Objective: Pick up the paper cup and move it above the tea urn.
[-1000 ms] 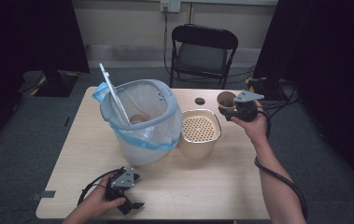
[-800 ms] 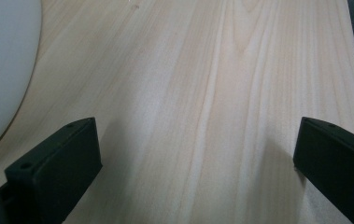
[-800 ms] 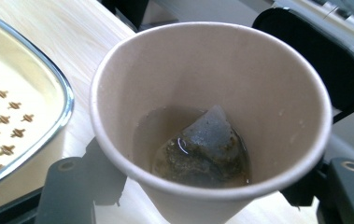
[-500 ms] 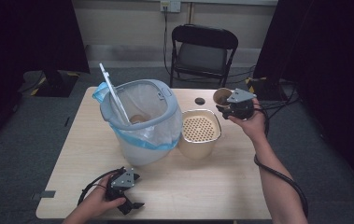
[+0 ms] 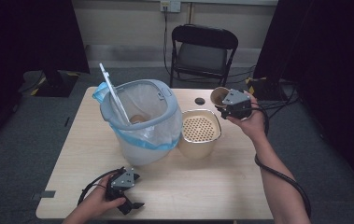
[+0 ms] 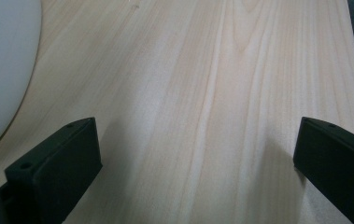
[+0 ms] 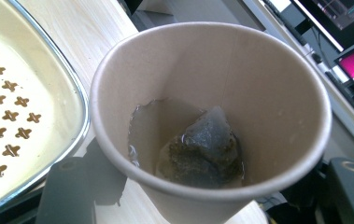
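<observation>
One paper cup (image 7: 209, 116), tilted and with one wet tea bag (image 7: 202, 151) and a little liquid in it, sits clamped between the jaws of the right hand-held gripper (image 5: 233, 105), held above the far right part of the surface (image 5: 202, 186), just right of the one perforated cream strainer basin (image 5: 200, 130). The left hand-held gripper (image 6: 193, 154) rests at the near left with its jaws wide apart and nothing between them. One lined bin (image 5: 139, 121) stands left of the basin, and no writing is readable.

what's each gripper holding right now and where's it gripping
The right gripper holds a paper cup by its lower side wall, one of the jaws on either side. The left gripper holds nothing.
</observation>
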Demonstrator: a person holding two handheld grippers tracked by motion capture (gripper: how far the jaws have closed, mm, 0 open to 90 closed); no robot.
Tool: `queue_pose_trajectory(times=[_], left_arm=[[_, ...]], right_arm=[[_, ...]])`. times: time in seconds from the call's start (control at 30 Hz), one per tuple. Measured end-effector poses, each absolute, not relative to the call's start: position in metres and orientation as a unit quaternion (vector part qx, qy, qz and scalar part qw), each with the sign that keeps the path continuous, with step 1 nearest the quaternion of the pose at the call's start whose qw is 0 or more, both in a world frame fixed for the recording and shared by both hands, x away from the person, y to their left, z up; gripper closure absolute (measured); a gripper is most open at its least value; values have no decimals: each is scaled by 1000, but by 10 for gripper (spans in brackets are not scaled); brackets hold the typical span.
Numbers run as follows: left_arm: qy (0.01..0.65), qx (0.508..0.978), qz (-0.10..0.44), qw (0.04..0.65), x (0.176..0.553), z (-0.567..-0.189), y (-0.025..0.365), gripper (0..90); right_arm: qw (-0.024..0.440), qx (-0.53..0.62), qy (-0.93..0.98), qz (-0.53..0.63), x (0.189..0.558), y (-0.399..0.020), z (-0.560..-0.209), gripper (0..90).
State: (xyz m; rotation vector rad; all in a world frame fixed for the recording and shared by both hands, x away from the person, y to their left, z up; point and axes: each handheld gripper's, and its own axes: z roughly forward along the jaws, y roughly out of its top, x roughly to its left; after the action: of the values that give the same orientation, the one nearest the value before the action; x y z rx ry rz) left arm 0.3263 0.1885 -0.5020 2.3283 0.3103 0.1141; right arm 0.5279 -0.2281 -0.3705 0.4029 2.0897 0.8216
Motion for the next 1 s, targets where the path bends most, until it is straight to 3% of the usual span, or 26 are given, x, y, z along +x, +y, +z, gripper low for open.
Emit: queue_pose_trajectory(times=[0.47,1.0], left_arm=[[122,914,45,385,326,-502,189,1],[121,914,46,385,327,-502,189,0]], right_arm=[[495,54,838,222,513,-210,-361,318],[665,-170,727,-10,488,-181,-368,319]])
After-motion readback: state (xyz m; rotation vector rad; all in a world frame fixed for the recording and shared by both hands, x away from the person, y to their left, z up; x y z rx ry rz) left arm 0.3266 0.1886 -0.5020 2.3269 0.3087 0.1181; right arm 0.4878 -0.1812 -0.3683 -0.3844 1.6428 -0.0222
